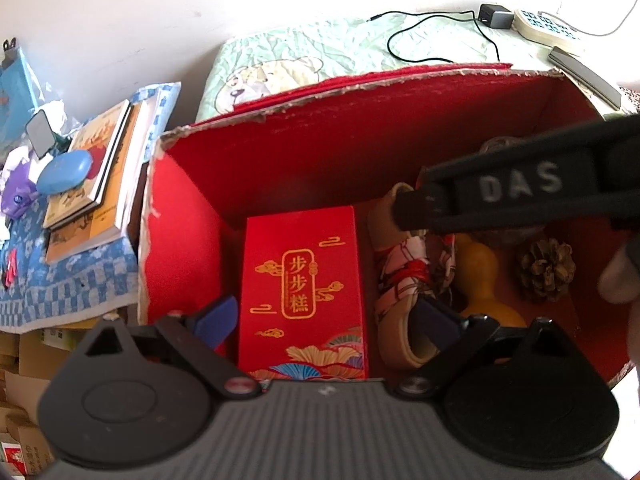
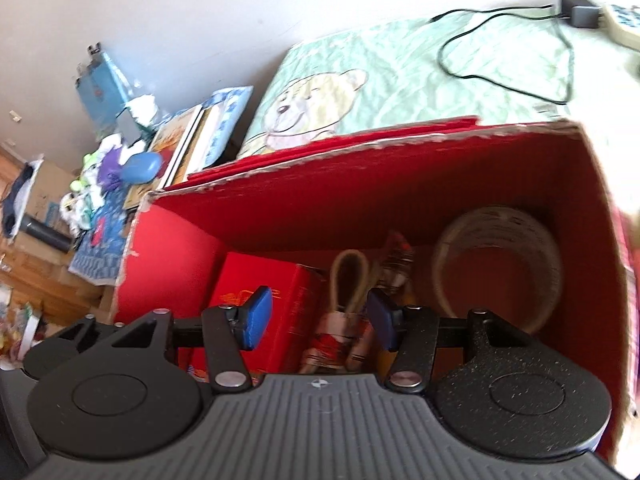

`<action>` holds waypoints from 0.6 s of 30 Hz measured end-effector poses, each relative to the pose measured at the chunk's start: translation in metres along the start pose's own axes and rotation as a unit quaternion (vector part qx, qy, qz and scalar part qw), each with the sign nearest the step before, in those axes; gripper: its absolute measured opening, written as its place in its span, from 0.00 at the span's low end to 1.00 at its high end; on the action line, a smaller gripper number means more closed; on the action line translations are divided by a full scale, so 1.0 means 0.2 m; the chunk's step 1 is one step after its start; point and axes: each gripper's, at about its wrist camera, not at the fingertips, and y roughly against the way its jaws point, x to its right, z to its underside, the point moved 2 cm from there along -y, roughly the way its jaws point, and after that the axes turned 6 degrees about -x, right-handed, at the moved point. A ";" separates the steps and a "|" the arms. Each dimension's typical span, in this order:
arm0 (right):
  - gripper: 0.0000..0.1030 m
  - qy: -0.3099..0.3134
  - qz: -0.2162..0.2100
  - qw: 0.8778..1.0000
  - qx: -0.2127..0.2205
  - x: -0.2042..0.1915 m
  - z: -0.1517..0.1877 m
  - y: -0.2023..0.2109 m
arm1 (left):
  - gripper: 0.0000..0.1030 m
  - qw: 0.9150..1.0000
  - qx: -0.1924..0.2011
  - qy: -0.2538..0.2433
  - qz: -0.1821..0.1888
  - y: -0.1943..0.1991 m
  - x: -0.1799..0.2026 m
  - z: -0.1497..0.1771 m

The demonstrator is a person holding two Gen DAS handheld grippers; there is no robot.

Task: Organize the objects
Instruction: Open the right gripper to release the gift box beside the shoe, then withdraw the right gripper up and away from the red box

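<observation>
A large red carton (image 1: 280, 152) stands open on the bed. On its floor lie a red gift box with gold characters (image 1: 304, 280), a wooden clog with patterned cloth (image 1: 400, 264), a yellow gourd (image 1: 478, 268) and a pine cone (image 1: 546, 270). My left gripper (image 1: 326, 318) hangs open over the gift box, one blue pad beside the box and the other over the clog. My right gripper (image 2: 319, 318) is open above the gift box (image 2: 292, 320) and clog (image 2: 332, 340), pressing on neither. One of its black fingers (image 1: 420, 208) reaches in from the right.
A woven ring (image 2: 496, 264) leans in the carton's far right corner. Behind the carton is a green bear quilt (image 1: 300, 56) with a charger (image 1: 496, 16), its cable and a power strip (image 1: 548, 28). To the left, stacked books (image 1: 100, 184) and a blue case (image 1: 64, 176) lie on a blue cloth.
</observation>
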 end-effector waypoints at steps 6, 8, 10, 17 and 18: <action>0.57 -0.015 0.028 0.999 0.028 0.03 0.06 0.06 | 0.94 1.000 0.004 -0.004 -0.008 -0.03 0.00 0.00; 0.57 -0.027 0.028 0.999 0.035 0.05 0.08 0.09 | 0.94 1.000 0.004 -0.002 -0.008 -0.02 0.00 0.00; 0.59 -0.035 0.031 0.998 0.042 0.06 0.10 0.11 | 0.94 1.000 0.004 0.002 -0.008 -0.02 0.00 0.01; 0.61 -0.036 0.066 0.995 0.060 0.06 0.15 0.20 | 0.94 1.000 0.004 0.011 -0.013 -0.01 0.02 0.01; 0.61 -0.035 0.069 0.995 0.062 0.06 0.16 0.21 | 0.94 1.000 0.005 0.011 -0.014 -0.01 0.02 0.01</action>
